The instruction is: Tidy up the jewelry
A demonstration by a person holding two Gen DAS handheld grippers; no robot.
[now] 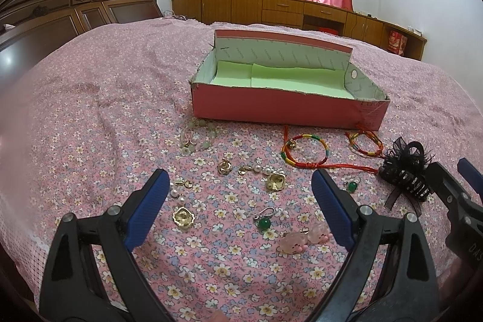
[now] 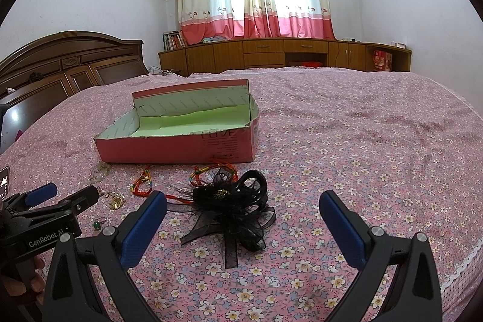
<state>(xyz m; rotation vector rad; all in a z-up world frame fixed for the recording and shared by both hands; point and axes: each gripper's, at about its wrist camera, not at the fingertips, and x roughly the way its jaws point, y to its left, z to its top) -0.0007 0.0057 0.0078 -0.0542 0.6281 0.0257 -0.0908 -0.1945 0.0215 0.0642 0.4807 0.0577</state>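
- Jewelry lies loose on the floral bedspread (image 1: 99,98) in front of the pink box (image 1: 271,107), likely spread out so each piece can be picked singly; the box, green-lined, shows no jewelry inside, so sorting seems barely begun.
- At far left, a pale bead bracelet (image 1: 197,138) sits near the box's front wall, hard to read against the print.
- Left gripper (image 1: 240,201) hovers with its jaws wide apart and nothing between them, over gold-and-pearl earrings (image 1: 181,215) and a green-stone earring (image 1: 265,221).
- Pink charms (image 1: 302,239) lie just beside its right finger, which partly covers them.
- Braided cord bracelets (image 1: 305,153) lie closer to the box.
- Right gripper (image 2: 243,221) is likewise spread wide and empty, poised around the black hair clip (image 2: 234,205), whose clasp is lost under ribbon.
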